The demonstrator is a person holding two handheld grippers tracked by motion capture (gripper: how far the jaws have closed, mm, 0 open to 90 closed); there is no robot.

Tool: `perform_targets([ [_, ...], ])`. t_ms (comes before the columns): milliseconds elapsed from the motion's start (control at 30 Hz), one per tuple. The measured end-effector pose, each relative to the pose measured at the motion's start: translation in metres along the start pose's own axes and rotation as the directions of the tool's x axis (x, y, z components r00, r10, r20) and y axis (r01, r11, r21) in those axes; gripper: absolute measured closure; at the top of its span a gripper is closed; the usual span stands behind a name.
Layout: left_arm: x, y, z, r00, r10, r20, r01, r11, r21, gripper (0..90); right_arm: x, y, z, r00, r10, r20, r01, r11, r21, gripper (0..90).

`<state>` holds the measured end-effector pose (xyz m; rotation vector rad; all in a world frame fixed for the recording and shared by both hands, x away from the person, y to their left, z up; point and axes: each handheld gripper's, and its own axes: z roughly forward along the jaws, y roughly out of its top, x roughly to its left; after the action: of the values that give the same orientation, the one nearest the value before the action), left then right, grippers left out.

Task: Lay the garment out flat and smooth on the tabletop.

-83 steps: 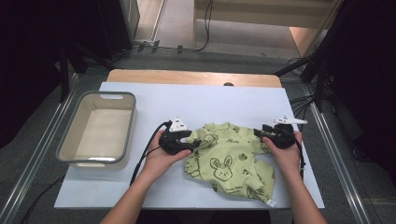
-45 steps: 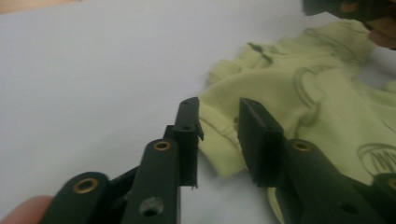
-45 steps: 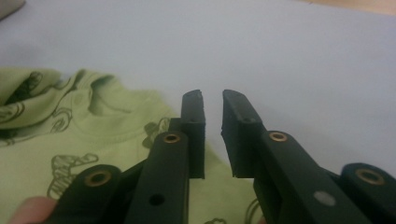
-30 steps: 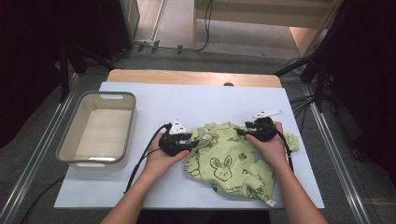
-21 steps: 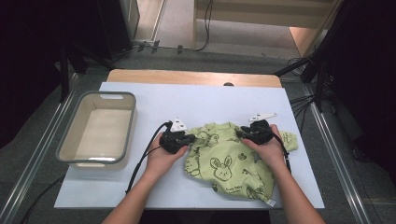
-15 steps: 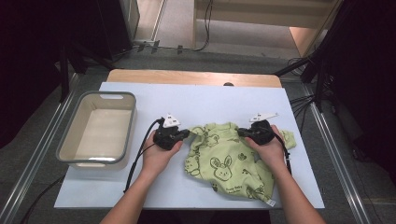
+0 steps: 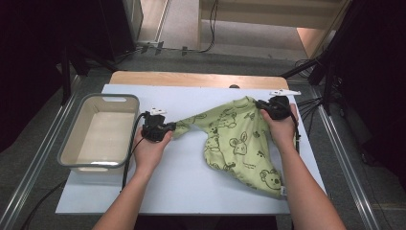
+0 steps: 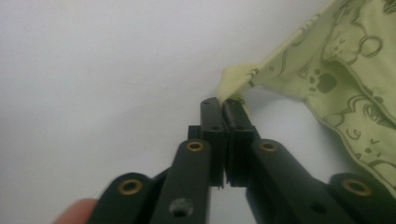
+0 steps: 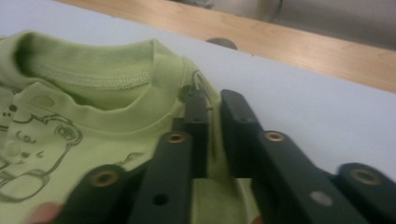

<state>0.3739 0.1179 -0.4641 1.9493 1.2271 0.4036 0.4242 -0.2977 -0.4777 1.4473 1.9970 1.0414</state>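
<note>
A light green child's shirt point(image 7: 234, 139) printed with animals lies spread on the white table cover point(image 7: 191, 187). One sleeve is drawn out to the left. My left gripper point(image 7: 173, 127) pinches that sleeve's tip point(image 8: 233, 84) between its jaws point(image 8: 222, 103). At the back right, my right gripper point(image 7: 260, 104) grips the shirt's shoulder beside the ribbed collar point(image 9: 93, 79), with cloth between its jaws point(image 9: 212, 100). Both pairs of jaws have just been opening slightly, and cloth is still caught in each.
A grey plastic tub point(image 7: 67, 148) stands at the table's left, just left of my left hand. A wooden table edge point(image 7: 191, 79) runs along the back. A small dark round fitting point(image 7: 233, 86) sits at the cover's far edge.
The hands have drawn apart: the left went left with the sleeve, the right rose toward the back right with the shoulder. The bunched shirt now hangs stretched between them.
</note>
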Motion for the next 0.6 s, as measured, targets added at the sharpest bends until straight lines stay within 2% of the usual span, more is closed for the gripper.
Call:
perform_targets([
  [33,-0.001,0.0,0.0,0.9997,0.006,-0.024,-0.006,0.9997,-0.023,59.1,0.0,0.0,0.003,0.9993,-0.005,0.038,0.005,1.0,0.022,58.9],
  [67,-0.001,0.0,-0.001,0.9998,0.008,-0.016,-0.009,0.9992,-0.04,51.7,-0.001,0.0,0.004,0.9988,0.001,0.049,-0.003,0.999,0.034,55.4],
  [133,-0.002,-0.002,-0.001,0.9998,0.021,0.004,-0.021,0.9986,-0.048,45.3,-0.003,-0.004,0.002,0.9993,0.037,0.01,-0.037,0.999,0.029,49.1],
  [233,-0.001,-0.008,0.001,0.9994,0.032,0.011,-0.031,0.9986,-0.044,41.4,-0.004,-0.013,-0.003,0.9995,0.032,-0.004,-0.032,0.999,0.03,44.4],
  [367,0.0,-0.016,0.006,0.9997,0.021,0.012,-0.021,0.9997,-0.013,39.3,-0.007,-0.028,-0.015,0.9988,0.045,-0.017,-0.045,0.999,0.03,37.1],
  [500,0.0,-0.019,0.014,0.9992,0.041,-0.001,-0.041,0.9991,0.01,40.5,-0.012,-0.043,-0.031,0.9978,0.064,-0.018,-0.064,0.998,0.023,30.0],
  [567,0.0,-0.02,0.017,0.9985,0.054,0.006,-0.054,0.9985,0.011,48.2,-0.015,-0.051,-0.04,0.997,0.076,-0.012,-0.076,0.997,0.019,26.8],
  [600,0.0,-0.02,0.017,0.998,0.061,0.019,-0.061,0.998,0.016,55.6,-0.017,-0.055,-0.045,0.9966,0.082,-0.011,-0.082,0.997,0.015,26.3],
])
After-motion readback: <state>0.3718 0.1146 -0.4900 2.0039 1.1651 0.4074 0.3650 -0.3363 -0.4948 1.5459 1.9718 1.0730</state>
